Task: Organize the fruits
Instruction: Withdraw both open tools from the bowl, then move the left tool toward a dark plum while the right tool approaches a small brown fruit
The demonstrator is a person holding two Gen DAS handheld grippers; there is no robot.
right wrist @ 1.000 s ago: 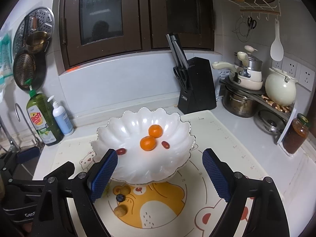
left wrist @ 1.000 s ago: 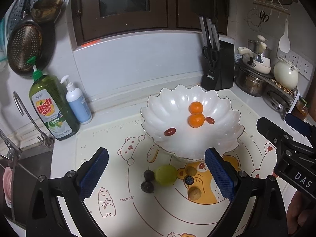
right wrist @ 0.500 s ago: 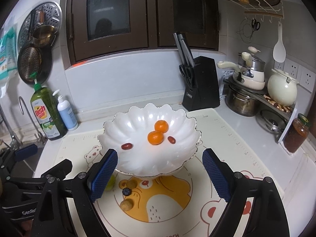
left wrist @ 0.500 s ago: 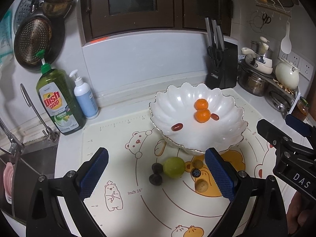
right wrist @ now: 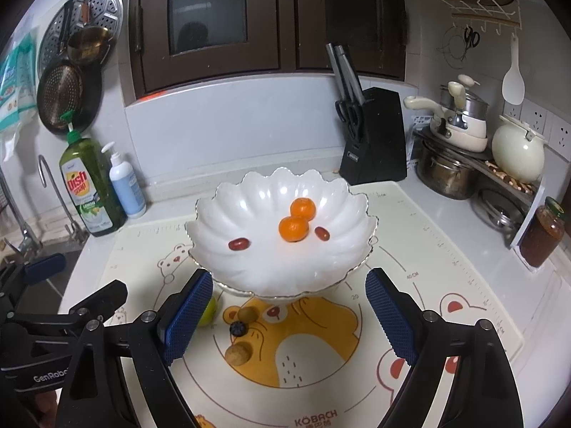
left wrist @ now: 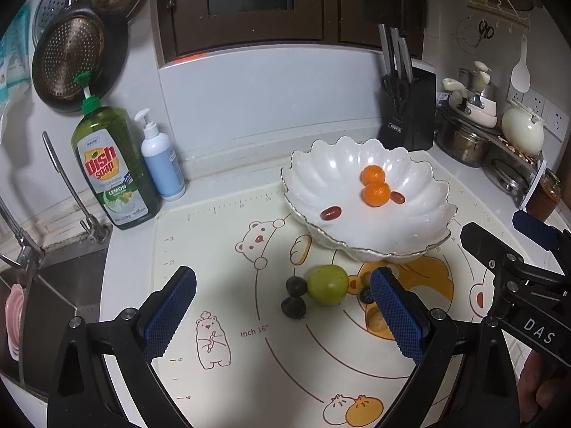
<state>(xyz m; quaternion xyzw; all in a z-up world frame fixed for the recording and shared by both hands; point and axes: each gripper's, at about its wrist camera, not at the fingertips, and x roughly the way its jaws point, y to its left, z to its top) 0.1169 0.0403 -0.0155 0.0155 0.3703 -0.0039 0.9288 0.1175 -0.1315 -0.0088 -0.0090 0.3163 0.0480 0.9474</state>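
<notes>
A white scalloped bowl on the bear-print mat holds two oranges and two red dates. In front of it on the mat lie a green fruit, two dark grapes, a blueberry and two small brown fruits. My left gripper is open and empty above the mat, just short of the loose fruit. My right gripper is open and empty in front of the bowl.
Dish soap and a pump bottle stand at the back left beside the sink. A knife block stands behind the bowl. Pots, a white kettle and a jar crowd the right side.
Both grippers have pulled back and shifted left; the bowl and fruit sit further right in the left view. Both stay open. No fruit has moved.
</notes>
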